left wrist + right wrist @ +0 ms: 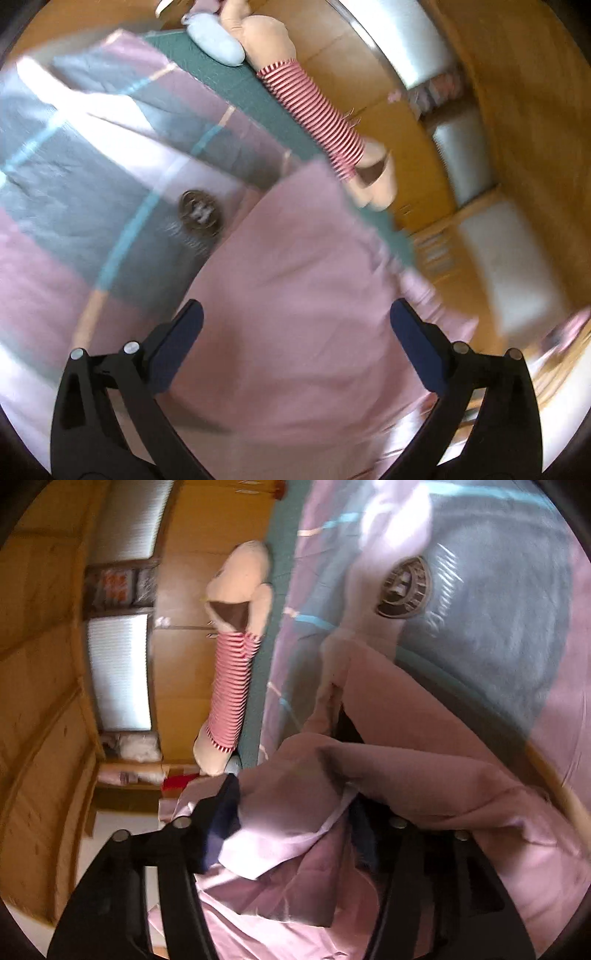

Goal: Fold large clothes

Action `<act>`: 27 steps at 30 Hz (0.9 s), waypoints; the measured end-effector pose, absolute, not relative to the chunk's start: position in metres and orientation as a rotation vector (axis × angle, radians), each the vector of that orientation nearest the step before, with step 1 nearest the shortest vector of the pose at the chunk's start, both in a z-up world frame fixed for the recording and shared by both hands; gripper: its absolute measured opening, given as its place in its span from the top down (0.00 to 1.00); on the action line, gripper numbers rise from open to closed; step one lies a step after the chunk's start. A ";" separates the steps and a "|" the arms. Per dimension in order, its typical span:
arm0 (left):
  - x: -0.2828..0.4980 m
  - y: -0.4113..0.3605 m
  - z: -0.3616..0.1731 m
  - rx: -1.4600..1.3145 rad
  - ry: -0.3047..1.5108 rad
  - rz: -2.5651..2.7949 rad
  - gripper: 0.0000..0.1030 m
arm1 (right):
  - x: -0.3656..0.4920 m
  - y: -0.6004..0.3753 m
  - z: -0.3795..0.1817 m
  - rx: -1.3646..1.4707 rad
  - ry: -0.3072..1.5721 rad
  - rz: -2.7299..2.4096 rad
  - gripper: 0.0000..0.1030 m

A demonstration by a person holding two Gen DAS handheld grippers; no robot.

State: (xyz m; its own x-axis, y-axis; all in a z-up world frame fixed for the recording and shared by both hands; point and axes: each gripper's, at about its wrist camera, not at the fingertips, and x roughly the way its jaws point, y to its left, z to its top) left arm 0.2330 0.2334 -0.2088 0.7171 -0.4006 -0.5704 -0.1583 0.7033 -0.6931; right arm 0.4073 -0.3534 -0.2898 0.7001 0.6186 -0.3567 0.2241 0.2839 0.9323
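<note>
Left gripper (295, 321) stands spread wide and empty above the pink garment (295, 277), which lies on the patterned bed cover (74, 192) near a round badge (200, 213), with a striped plush toy (314, 107) along the bed's far edge. From the right wrist view, the right gripper (295, 812) is partly spread with rumpled pink cloth lying loose between its fingers, and I cannot tell that the pads press it. Judging by this, a fold has been laid down and let go; the next move calls for finding fresh edges to pinch.
</note>
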 end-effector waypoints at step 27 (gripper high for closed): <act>0.258 0.114 -0.273 -0.324 1.027 -0.212 0.02 | 0.396 -0.048 -0.214 -0.427 1.216 0.471 0.90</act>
